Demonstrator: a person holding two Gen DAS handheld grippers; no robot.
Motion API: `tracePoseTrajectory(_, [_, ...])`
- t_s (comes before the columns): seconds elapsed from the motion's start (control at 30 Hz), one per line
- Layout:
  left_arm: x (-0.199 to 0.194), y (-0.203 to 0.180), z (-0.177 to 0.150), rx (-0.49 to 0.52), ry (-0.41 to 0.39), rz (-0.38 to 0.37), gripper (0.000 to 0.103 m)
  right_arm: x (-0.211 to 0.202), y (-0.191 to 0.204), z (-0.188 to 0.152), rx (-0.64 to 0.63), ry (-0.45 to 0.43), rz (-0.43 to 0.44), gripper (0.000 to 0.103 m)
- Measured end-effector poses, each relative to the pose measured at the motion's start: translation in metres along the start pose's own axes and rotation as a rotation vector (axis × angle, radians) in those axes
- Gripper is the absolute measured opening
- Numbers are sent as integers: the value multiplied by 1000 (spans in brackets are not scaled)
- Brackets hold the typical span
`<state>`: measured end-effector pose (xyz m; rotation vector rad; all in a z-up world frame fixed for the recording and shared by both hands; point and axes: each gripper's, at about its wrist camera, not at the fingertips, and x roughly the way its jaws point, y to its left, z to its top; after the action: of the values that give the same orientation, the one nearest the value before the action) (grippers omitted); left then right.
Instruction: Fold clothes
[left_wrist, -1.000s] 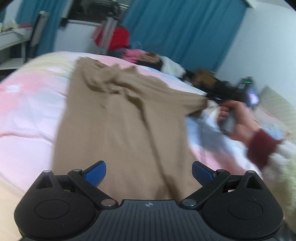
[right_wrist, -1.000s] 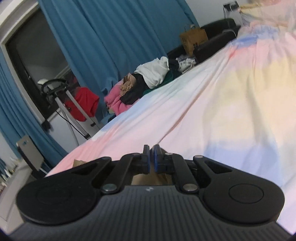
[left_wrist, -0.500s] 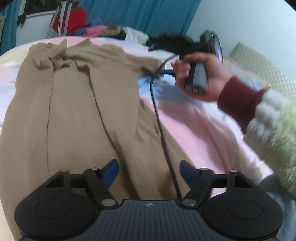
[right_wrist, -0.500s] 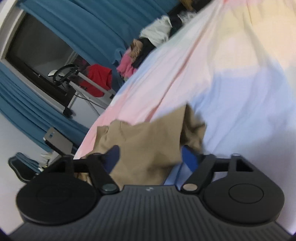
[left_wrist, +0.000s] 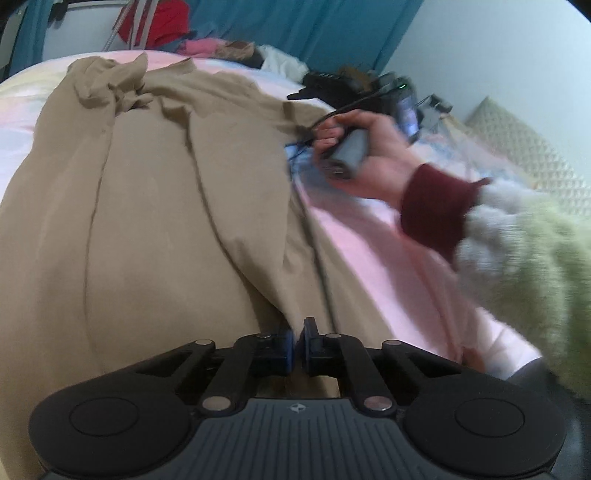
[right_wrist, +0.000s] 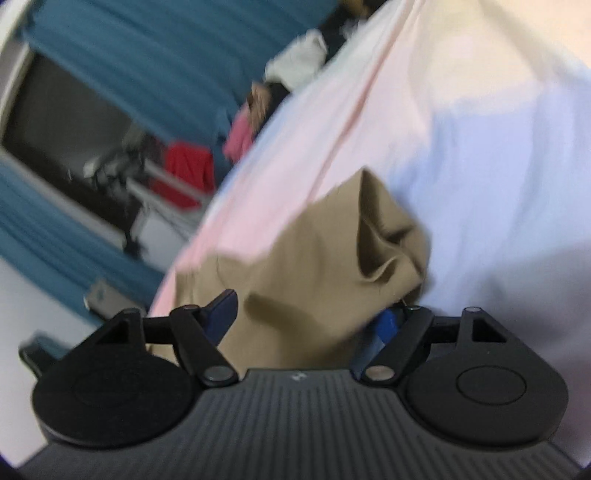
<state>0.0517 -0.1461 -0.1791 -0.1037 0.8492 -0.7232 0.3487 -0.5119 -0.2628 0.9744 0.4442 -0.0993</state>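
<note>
A tan long-sleeved garment (left_wrist: 155, 206) lies spread on the bed, its collar end bunched at the far side. In the left wrist view my left gripper (left_wrist: 297, 345) is shut on a fold of the garment's near hem. A hand (left_wrist: 373, 162) in a dark red cuff holds the right gripper by the garment's right sleeve. In the right wrist view the right gripper (right_wrist: 308, 317) stands wide, its jaws closing slightly. The crumpled sleeve end (right_wrist: 373, 251) lies between the blue pads (right_wrist: 221, 308), which do not press on it.
The bed sheet (left_wrist: 373, 254) is pastel pink, blue and yellow. A heap of clothes (left_wrist: 236, 50) lies at the far edge before blue curtains (left_wrist: 295, 26). A rack with a red garment (right_wrist: 188, 173) stands by the window. A quilted pillow (left_wrist: 524, 155) is at right.
My left gripper dropped to the hem and closed from wide open. The right gripper went from shut to wide, letting the sleeve down, and rolled and sank toward the sleeve end.
</note>
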Motion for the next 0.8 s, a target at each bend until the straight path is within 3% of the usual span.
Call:
tracePoseTrajectory(0.07, [-5, -4, 2, 27, -38, -47, 6, 9, 4, 4, -26, -29, 14, 59])
tracePoseTrajectory(0.13, [-8, -9, 1, 55, -72, -102, 6, 19, 11, 6, -78, -40, 14, 12])
tracePoseTrajectory(0.4, [16, -15, 6, -2, -71, -234, 5, -4, 48, 35, -305, -148, 36, 9])
tracePoseTrajectory(0.5, [33, -22, 1, -4, -37, -236, 6, -7, 48, 47, -324, -150, 32, 9])
tracePoseTrajectory(0.7, [53, -18, -9, 15, 0, -210, 6, 11, 3, 49, -158, -61, 30, 13])
tracePoseTrajectory(0.77, [54, -17, -8, 15, -2, -211, 6, 18, -12, 47, -51, -20, 39, 17])
tracePoseTrajectory(0.8, [54, -18, -8, 19, -2, -209, 6, 20, -16, 46, -8, -1, 52, 27])
